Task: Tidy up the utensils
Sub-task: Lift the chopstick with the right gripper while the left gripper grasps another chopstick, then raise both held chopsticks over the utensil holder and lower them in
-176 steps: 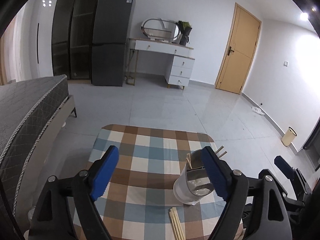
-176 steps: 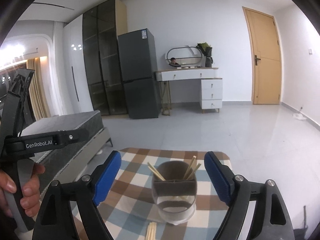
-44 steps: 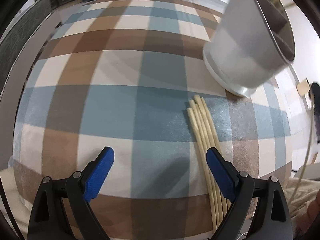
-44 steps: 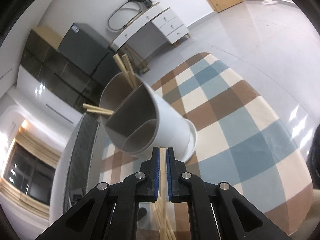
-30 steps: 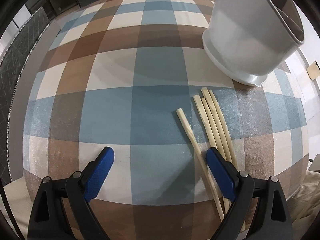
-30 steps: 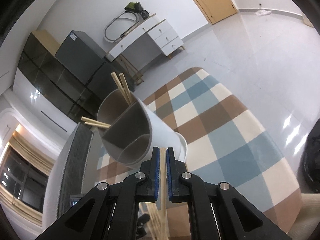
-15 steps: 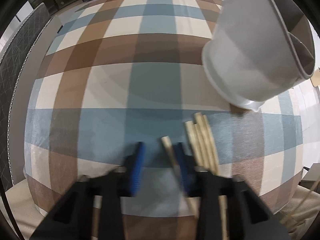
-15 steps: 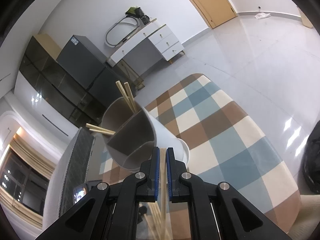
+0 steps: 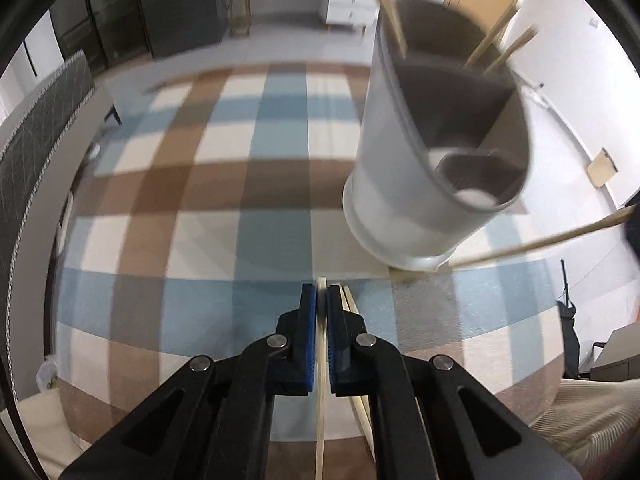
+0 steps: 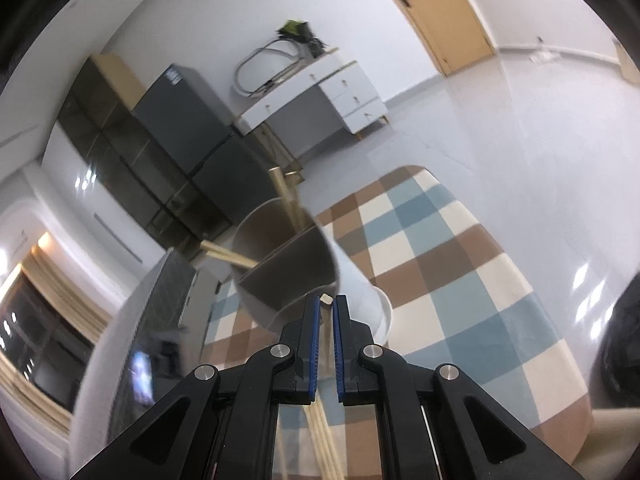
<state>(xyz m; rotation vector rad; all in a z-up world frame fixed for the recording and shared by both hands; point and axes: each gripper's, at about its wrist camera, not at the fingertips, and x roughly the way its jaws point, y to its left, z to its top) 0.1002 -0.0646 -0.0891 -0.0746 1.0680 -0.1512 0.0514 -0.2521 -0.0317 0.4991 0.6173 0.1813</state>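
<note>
Your left gripper (image 9: 321, 300) was spread wide over the loose chopsticks 1 second ago; now its blue fingers (image 9: 308, 312) are clenched on 1 chopstick (image 9: 320, 408), whose tip pokes out just past them, and the gripper has come up off the checked tabletop (image 9: 180, 240). That is the change that matters: a second stick is now in hand, so you are carrying 1 per gripper toward the holder.

Your right gripper (image 10: 326, 316) has held its own chopstick (image 10: 326, 299) the whole time, fingers closed on it, tip showing just in front of the white holder (image 10: 352, 280). In the left view that same stick likely is the one slanting in from the right edge, near the holder's base.

The holder (image 9: 400, 184) stands upright on the tabletop, grey divided insert inside, with several chopsticks already leaning out of its far compartments. A few remaining chopsticks (image 9: 352, 304) lie flat on the cloth just right of your left fingers, so the job looks partly done.

No readable writing appears on the holder, cloth or grippers; a small label on the dark fridge (image 10: 176, 76) is too blurred to read.
</note>
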